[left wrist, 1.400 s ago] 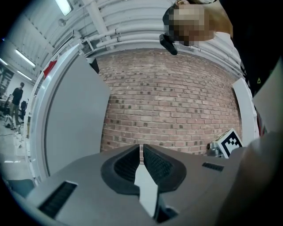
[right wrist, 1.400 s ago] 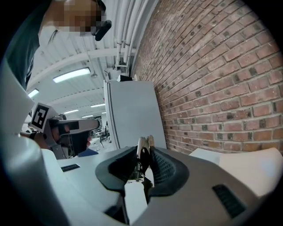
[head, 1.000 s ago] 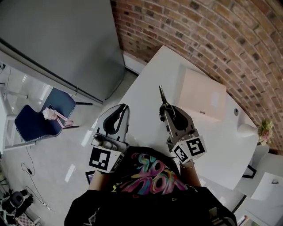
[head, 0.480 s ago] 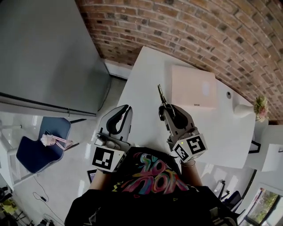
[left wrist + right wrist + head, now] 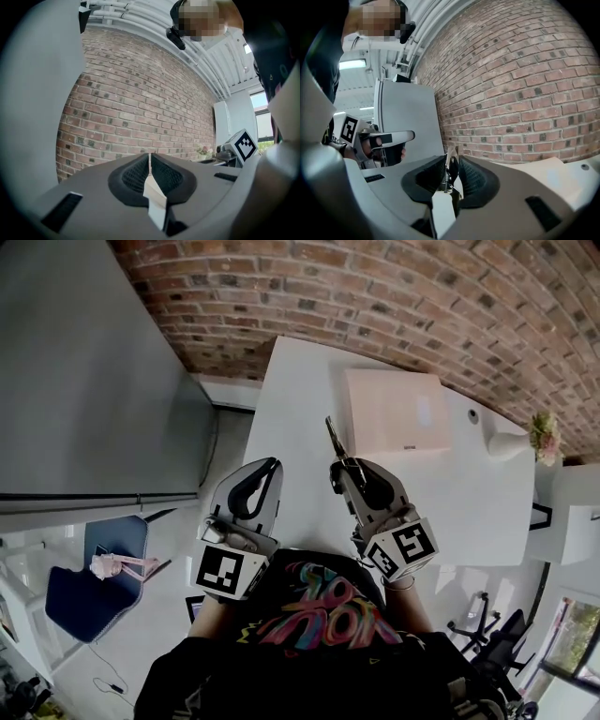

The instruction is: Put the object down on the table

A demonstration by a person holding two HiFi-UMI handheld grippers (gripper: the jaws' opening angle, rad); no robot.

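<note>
Head view: left tool [image 5: 267, 465] sits at the tabletop's [image 5: 300, 381] left edge. Right tool [image 5: 345, 468] holds a thin metal object [image 5: 334, 435] over the tabletop, close to its near edge, tip toward the brick wall [image 5: 422, 296].
Left gripper view: jaws closed together, nothing between.
Right gripper view: pads clamped on the object, which has 1 small spring.

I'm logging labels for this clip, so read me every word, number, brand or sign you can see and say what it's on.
No text reads clearly.
Shirt graphic: colourful stylised lettering, not legible.
Pale box: small dark label at its near edge, too small to read.
Left cube marker and right cube marker: black-and-white square codes, no words.
Thin tool: no print visible.
</note>
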